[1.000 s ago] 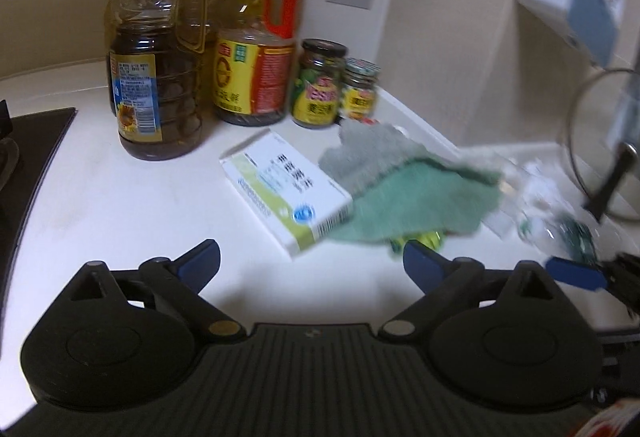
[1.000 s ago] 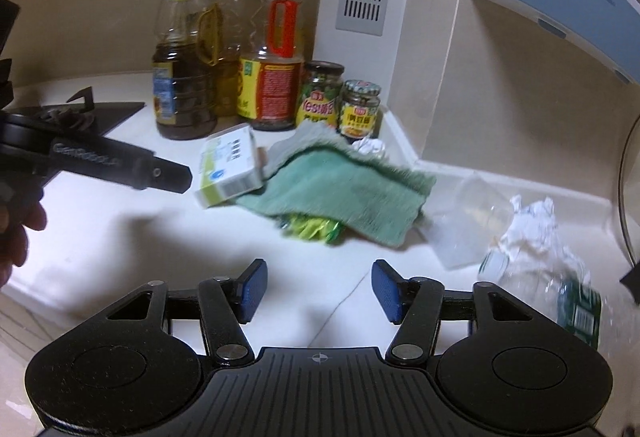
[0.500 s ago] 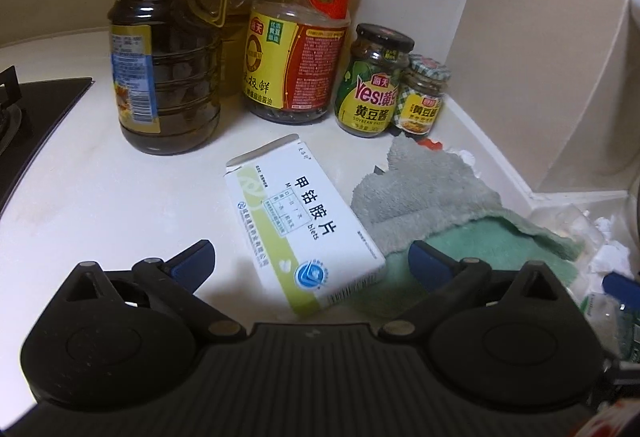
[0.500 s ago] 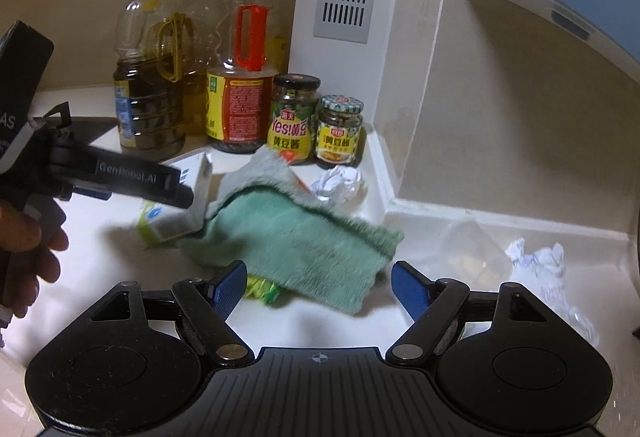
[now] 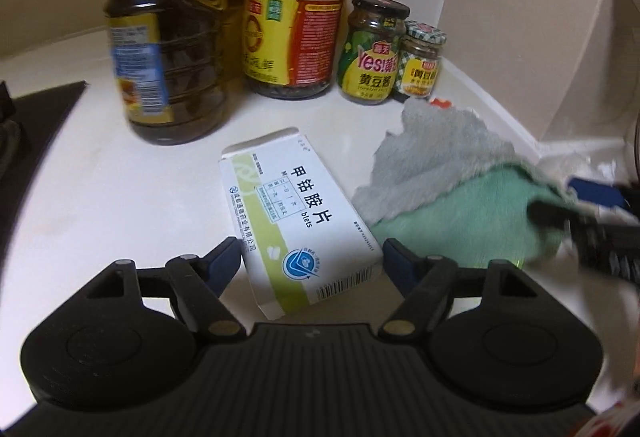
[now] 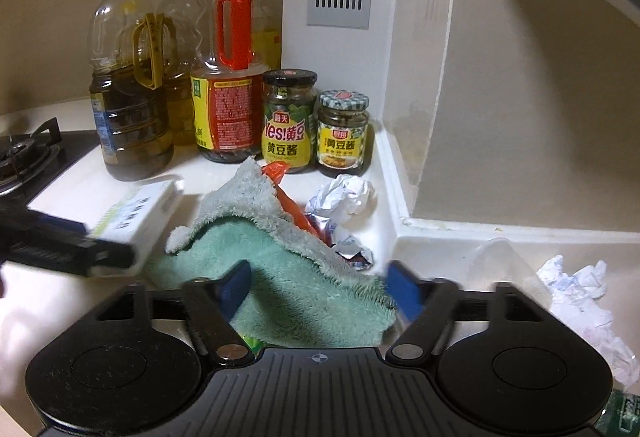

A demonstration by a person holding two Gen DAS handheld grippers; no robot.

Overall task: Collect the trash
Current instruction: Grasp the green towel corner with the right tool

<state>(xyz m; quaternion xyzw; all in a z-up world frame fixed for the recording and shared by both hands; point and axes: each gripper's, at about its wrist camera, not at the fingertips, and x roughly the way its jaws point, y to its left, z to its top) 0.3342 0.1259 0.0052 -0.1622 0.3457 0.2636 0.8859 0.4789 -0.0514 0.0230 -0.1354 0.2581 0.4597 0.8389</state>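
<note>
White card with a green stripe, the medicine box (image 5: pixel 302 215) lies flat on the pale counter (image 5: pixel 80 197), its near end already between the blue pads of the left tongs (image 5: pixel 312 261). The jaws have just been closing around it, yet a sliver of counter shows beside each pad, so they look released, not gripping; blur makes this hard to settle. The box's long axis runs from near-right to far-left, skewed against the line the tongs point along, so the pads would meet its long sides at a slant unless the wrist turns. Its opened flap end points far, toward the oil bottles (image 5: pixel 168 49).

The right tongs (image 6: pixel 318 287) sit over the green cloth (image 6: pixel 304 277), which lies just right of the box; their jaws have also just been closing, with the cloth's near edge between them, apparently not yet pinched. Crumpled paper (image 6: pixel 346 193) and an orange wrapper (image 6: pixel 288 201) lie beyond the cloth. The left hand is clearly nearer the box.
</note>
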